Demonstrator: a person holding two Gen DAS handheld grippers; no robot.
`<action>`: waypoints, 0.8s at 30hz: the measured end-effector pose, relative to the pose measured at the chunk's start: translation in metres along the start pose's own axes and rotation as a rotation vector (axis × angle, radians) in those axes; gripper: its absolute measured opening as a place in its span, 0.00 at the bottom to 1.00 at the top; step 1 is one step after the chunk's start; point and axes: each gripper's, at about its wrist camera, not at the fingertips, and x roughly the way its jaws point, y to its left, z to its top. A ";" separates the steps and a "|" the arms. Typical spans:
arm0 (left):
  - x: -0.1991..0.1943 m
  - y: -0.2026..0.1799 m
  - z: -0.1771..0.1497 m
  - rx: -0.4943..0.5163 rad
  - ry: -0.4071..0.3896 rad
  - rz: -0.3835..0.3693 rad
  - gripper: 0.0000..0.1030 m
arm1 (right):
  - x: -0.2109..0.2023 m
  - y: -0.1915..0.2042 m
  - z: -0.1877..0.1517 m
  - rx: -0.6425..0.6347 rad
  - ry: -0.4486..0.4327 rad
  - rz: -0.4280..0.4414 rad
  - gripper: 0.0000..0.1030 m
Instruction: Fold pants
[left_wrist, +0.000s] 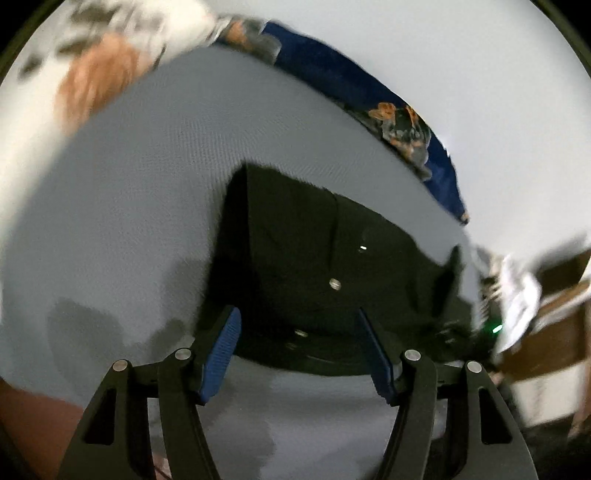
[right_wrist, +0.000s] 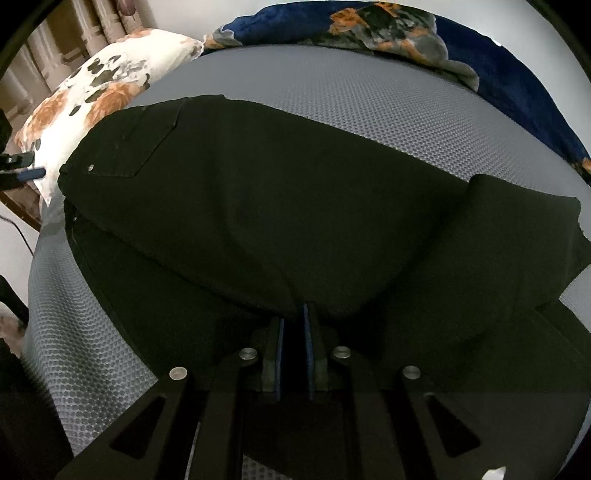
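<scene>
Pants (right_wrist: 258, 206), black, lie across the grey bed (right_wrist: 369, 110), one leg doubled over the other. Right gripper (right_wrist: 293, 314) is pinched on their near edge to carry the fold; left gripper (left_wrist: 299, 332) hangs spread apart above the waistband, gripping nothing.

home bedroom | grey bed (right_wrist: 369, 122) | floral pillow (right_wrist: 103, 85) | curtains (right_wrist: 74, 33)

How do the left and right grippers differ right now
The left gripper is open, its blue pads spread wide; the right gripper is shut on the pants. The left holds nothing and sits at the waist end near the button; the right pinches a fold partway along the leg. The left's view is motion-blurred, the right's is sharp. Both have black arms with blue pads.
</scene>
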 end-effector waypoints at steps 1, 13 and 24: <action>0.006 0.003 -0.003 -0.050 0.014 -0.016 0.62 | 0.000 0.000 0.000 0.002 -0.002 0.000 0.09; 0.055 0.020 -0.003 -0.307 -0.001 -0.031 0.29 | -0.003 0.002 -0.004 0.015 -0.023 -0.017 0.08; 0.043 -0.003 0.014 0.014 -0.005 0.126 0.18 | -0.053 0.023 -0.019 -0.016 -0.031 -0.014 0.07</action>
